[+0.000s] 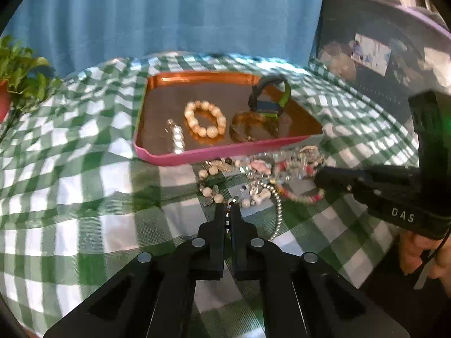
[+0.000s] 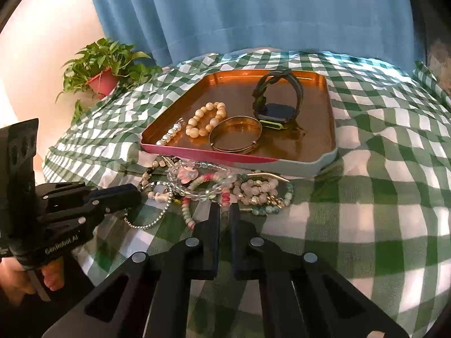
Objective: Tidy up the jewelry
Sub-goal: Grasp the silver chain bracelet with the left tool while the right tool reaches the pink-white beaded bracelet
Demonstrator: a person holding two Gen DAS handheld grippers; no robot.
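This looks like a room in a home. A soft surface is spread with a rumpled green-and-white checked cloth, and a blue curtain hangs right behind it. A potted plant in a red pot stands at the cloth's far left corner, against a pale wall. A copper-lined tray of bracelets and a watch sits on the cloth, with a tangle of beaded jewelry just in front of it: personal things, casually laid out.

We read white letters "DAS" on the right gripper body, and "GenRobot.AI" printed along the left gripper body at near left.
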